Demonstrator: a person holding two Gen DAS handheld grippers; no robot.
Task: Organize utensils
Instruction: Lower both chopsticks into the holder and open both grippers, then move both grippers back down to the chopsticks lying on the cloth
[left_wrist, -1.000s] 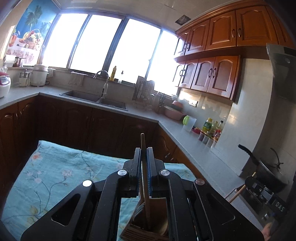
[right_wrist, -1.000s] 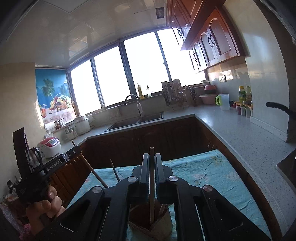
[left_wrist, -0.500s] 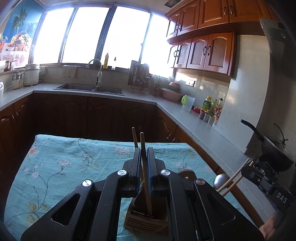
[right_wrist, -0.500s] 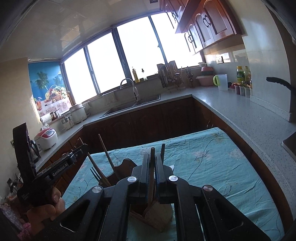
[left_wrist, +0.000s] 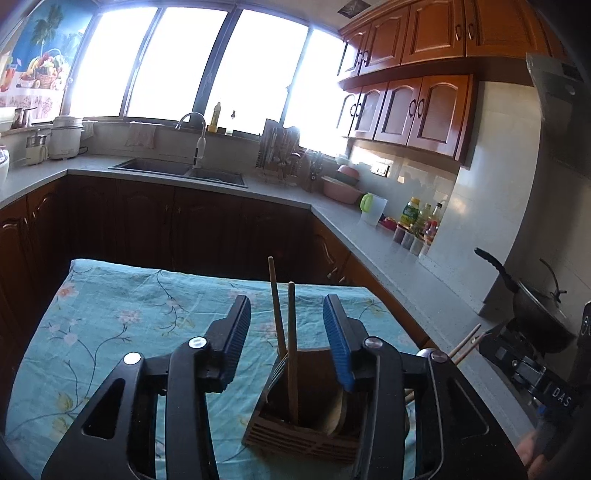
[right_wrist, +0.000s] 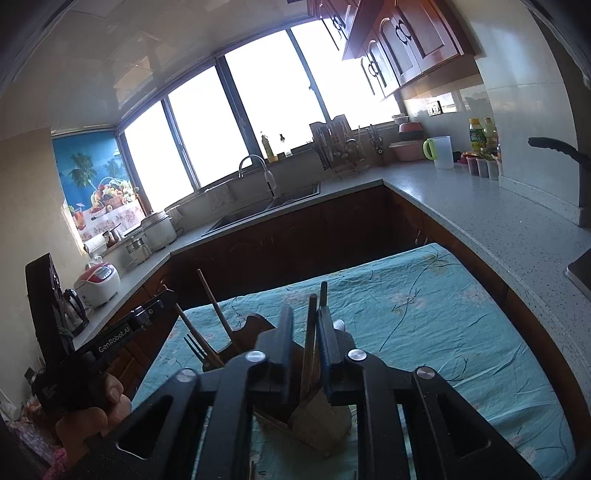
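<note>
A brown wooden utensil holder (left_wrist: 306, 424) stands on the teal floral tablecloth (left_wrist: 110, 332). Two wooden chopsticks (left_wrist: 291, 350) and a fork stand upright in it. My left gripper (left_wrist: 286, 317) is open just above the holder, its blue pads on either side of the chopsticks, not touching them. In the right wrist view the holder (right_wrist: 310, 421) sits below my right gripper (right_wrist: 304, 314), whose jaws stand slightly apart around a wooden stick (right_wrist: 309, 347) that reaches down into the holder. A fork (right_wrist: 195, 349) and more chopsticks lean at its left.
Grey countertops (left_wrist: 369, 236) with dark cabinets ring the table. A sink and tap (left_wrist: 195, 147) sit under the windows. A black pan (left_wrist: 535, 306) is on the stove at right. Bottles and a cup (left_wrist: 373, 208) stand by the wall.
My left gripper opened and let go of the chopstick, which now stands in the holder. My right gripper's jaws parted a little around its stick as it lowered toward the holder.
</note>
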